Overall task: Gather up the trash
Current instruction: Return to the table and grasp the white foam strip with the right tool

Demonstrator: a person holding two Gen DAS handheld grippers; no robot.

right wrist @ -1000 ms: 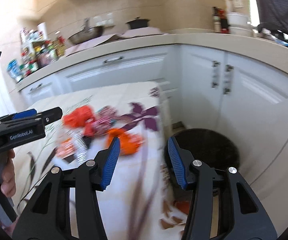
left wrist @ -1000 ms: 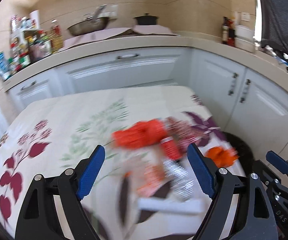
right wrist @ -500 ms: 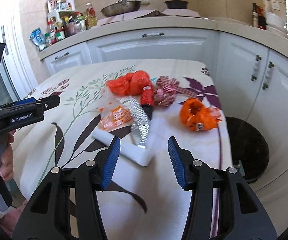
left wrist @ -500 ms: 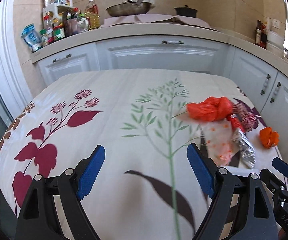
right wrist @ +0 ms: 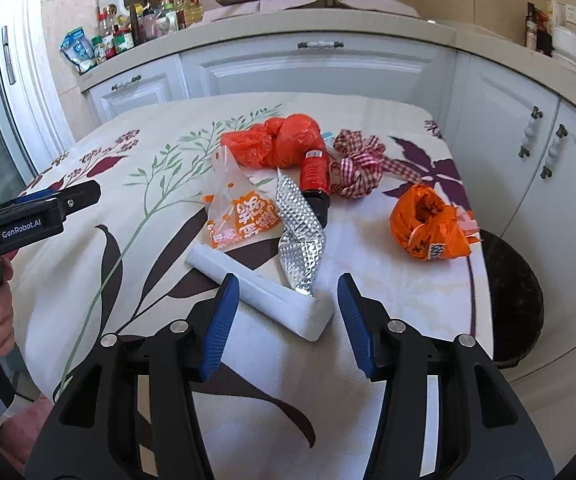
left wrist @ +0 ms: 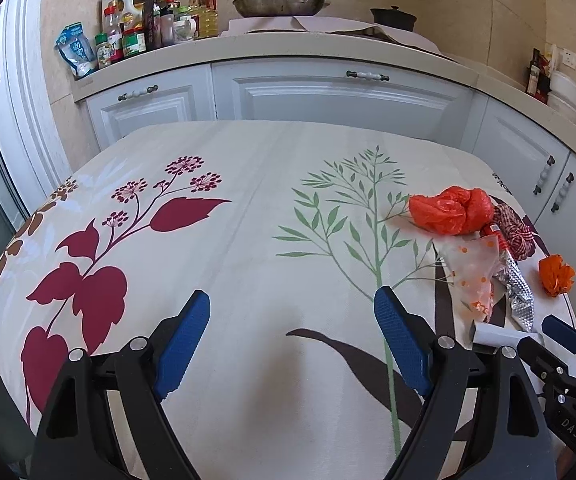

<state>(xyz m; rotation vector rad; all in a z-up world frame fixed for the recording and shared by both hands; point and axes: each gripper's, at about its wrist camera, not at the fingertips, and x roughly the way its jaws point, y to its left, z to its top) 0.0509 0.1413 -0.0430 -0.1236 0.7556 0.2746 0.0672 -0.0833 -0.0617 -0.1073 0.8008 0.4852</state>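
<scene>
While the left gripper (left wrist: 292,332) hangs wide open over bare tablecloth (left wrist: 248,208), the right gripper (right wrist: 288,312) spreads empty just before the white foam block (right wrist: 264,292).

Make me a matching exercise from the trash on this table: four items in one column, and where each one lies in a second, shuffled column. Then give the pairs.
Items
1. white foam block
2. red bottle
3. checked ribbon
4. orange bag

Places
A. nearest the table edge, beside the dark bin
B. closest to the right tool, lying across its open gap
C. between the bottle and the purple leaf print
D. next to the crinkled silver foil, just in front of the red plastic bag

Pairs: 1-B, 2-D, 3-C, 4-A
</scene>
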